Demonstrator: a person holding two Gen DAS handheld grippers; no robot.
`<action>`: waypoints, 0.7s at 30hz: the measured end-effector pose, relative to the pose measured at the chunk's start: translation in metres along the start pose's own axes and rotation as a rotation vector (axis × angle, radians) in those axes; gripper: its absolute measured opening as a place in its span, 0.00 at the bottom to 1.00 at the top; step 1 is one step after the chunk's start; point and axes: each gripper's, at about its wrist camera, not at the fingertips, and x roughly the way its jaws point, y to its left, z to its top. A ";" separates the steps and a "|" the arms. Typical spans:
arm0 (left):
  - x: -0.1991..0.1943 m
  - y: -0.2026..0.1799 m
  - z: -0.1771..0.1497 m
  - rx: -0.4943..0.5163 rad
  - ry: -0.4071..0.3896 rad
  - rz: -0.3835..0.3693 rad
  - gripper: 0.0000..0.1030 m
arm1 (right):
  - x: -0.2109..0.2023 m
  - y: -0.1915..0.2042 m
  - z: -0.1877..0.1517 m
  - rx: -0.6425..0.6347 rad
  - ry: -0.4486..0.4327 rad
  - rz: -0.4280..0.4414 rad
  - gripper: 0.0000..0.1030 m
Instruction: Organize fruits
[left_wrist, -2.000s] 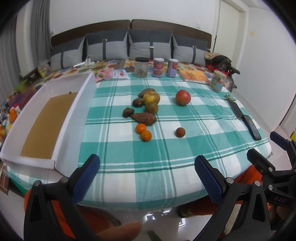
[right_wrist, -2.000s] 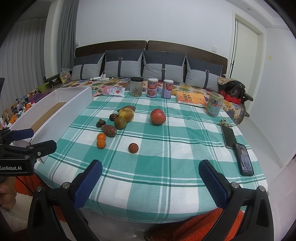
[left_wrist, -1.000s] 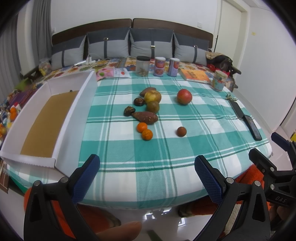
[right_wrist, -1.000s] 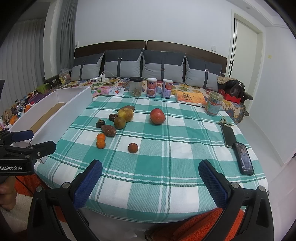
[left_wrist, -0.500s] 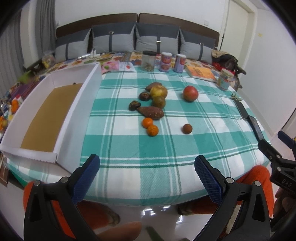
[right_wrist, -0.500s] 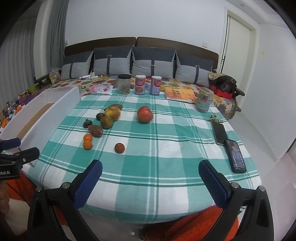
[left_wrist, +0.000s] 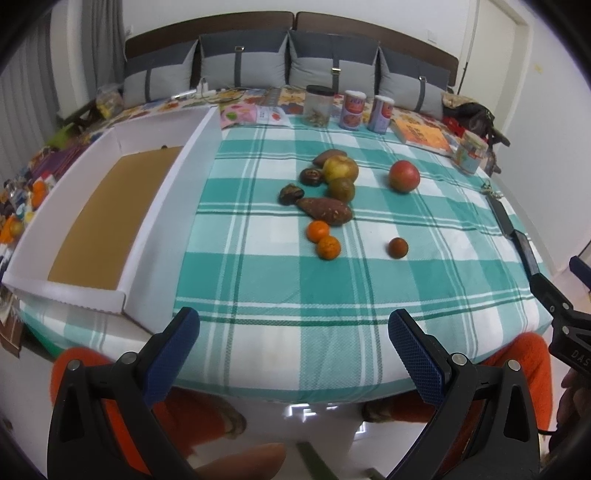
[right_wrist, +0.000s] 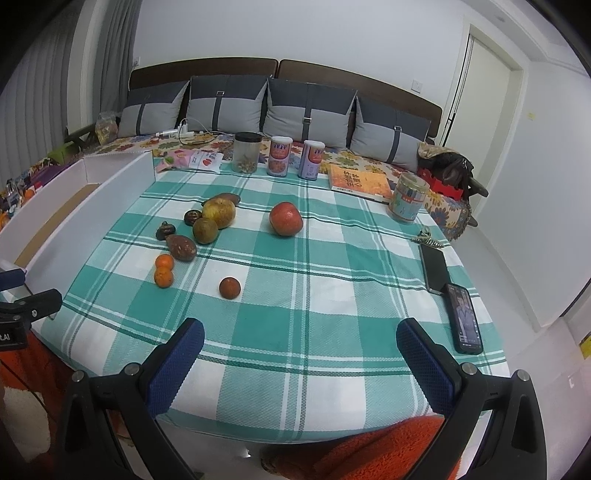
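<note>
The checked tablecloth (right_wrist: 325, 295) was a woven cloth with a fine waffled texture, matt. Left of it, the white box (left_wrist: 159, 206) had smooth matt walls, apparently foam board, over a brown cardboard floor. On the cloth, the red apple (right_wrist: 286, 218) looked smooth and faintly glossy, the sweet potato (left_wrist: 325, 210) rough and dull, the two tangerines (left_wrist: 323, 240) finely pitted. At the cloth's right edge a phone (right_wrist: 464, 318) showed glossy glass. Both grippers' blue finger pads (right_wrist: 177, 363) were knurled and matt on black matt plastic arms.
</note>
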 end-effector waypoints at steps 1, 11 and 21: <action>0.001 0.000 0.000 -0.002 0.002 0.000 0.99 | 0.001 0.001 0.000 -0.001 0.001 0.000 1.00; 0.009 0.004 -0.001 -0.012 0.034 0.001 0.99 | 0.006 0.008 0.003 -0.016 0.018 -0.005 1.00; 0.020 0.011 -0.004 -0.037 0.072 0.005 0.99 | 0.015 0.011 0.006 -0.017 0.042 -0.008 1.00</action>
